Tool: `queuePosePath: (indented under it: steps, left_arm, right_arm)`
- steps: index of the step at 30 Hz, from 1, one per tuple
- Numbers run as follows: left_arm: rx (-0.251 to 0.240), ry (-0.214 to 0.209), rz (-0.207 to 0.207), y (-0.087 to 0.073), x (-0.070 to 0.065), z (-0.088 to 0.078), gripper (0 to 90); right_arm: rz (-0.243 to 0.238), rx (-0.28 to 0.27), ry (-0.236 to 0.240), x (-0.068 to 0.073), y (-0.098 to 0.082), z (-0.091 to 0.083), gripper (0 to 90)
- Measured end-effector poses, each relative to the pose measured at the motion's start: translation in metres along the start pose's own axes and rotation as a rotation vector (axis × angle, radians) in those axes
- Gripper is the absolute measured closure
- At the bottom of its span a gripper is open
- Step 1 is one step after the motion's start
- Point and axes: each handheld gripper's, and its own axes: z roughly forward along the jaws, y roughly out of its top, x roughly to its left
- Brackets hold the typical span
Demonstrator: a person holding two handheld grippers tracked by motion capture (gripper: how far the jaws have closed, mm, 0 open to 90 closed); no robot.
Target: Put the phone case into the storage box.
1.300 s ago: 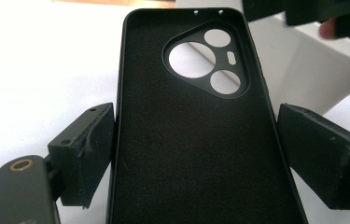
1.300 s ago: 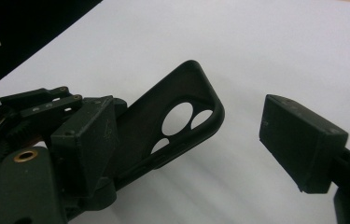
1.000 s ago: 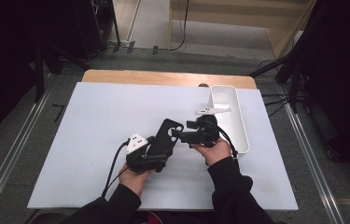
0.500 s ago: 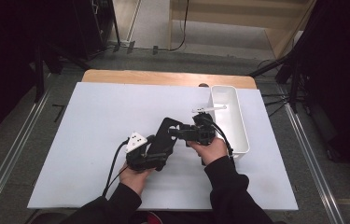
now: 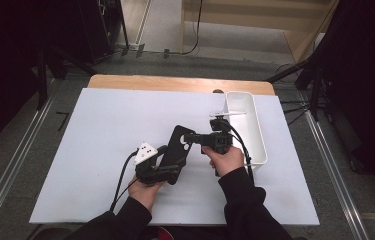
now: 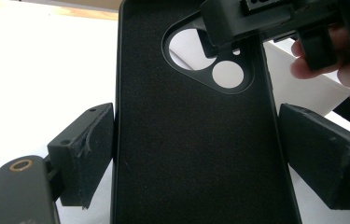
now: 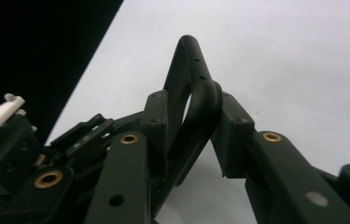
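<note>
Over the white table [image 5: 100, 150], left of the white bin [image 5: 247, 130], a black phone case [image 5: 177, 150] is held up between both of the person's grippers. The left gripper [image 6: 196, 154] clamps the case's lower end across its width, one pad on each long edge, its soft dark inner lining facing that gripper's camera. From the high view the left gripper [image 5: 157, 167] sits low and to the left of the bin, and the case slants up from it toward the bin.

Nearer the bin, the right gripper [image 5: 192, 137] has just been closing and now pinches the case's top edge by the camera cut-out [image 6: 210, 58]; in the right gripper view its pads [image 7: 156, 126] press on either side of the thin rim [image 7: 200, 100].

This looks like a two-handed grip being settled. The next move probably calls for both hands to travel together, or for one to let go cleanly so the case does not twist.
</note>
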Motion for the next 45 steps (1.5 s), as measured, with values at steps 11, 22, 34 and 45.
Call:
queuePosePath:
  steps: [11,22,34,45]
  left_arm:
    - [-0.004,0.001,0.016,-0.001,-0.001,0.0,12.8]
    - [0.014,-0.023,0.005,-0.001,-0.001,0.004,11.9]
    - [0.106,-0.103,-0.15,0.009,0.014,0.006,3.7]
    - [0.126,-0.083,-0.136,0.019,0.022,0.002,5.2]
  right_arm:
    - [0.05,0.013,0.04,0.001,0.001,-0.003,71.3]
    - [0.051,0.029,0.059,0.007,0.001,-0.006,74.3]
    - [0.0,-0.013,0.02,0.011,0.004,-0.019,74.6]
    - [-0.066,-0.053,-0.057,0.016,0.007,-0.033,74.5]
